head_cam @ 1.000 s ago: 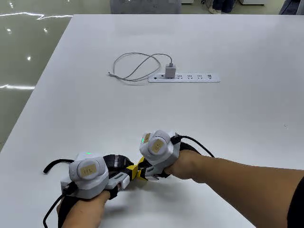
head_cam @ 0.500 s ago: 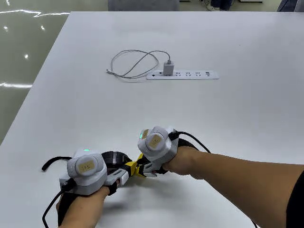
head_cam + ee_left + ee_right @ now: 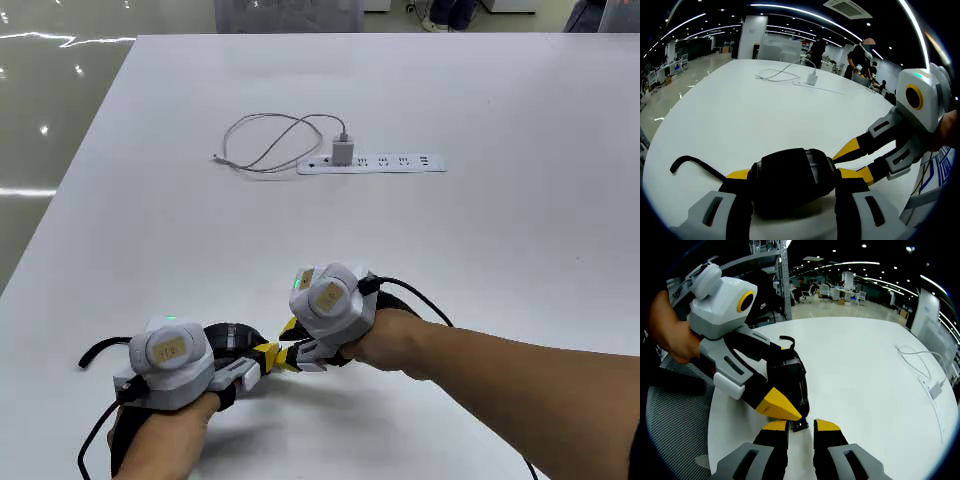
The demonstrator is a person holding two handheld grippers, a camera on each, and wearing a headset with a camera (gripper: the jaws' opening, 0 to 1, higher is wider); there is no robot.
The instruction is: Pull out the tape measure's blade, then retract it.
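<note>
Tape measure (image 3: 790, 372), black, chunky and rubbery-looking, sitting on the smooth white table (image 3: 400, 250) near the close edge. Squeezed from both sides by the left tongs (image 3: 795, 175), closed tight on its body. Thin black strap (image 3: 690, 162) trailing off behind. Small dark blade tip (image 3: 800, 425) poking out toward the right tongs (image 3: 854, 161), right between their yellow ends. Right tongs almost closed, with only a thin gap; hard to tell whether pinching the tip or just beside it. Blade looking rolled up inside. Probably next: pinch the tip firmly, then pull straight away from the left tongs, along the blade's line, holding the body steady.
</note>
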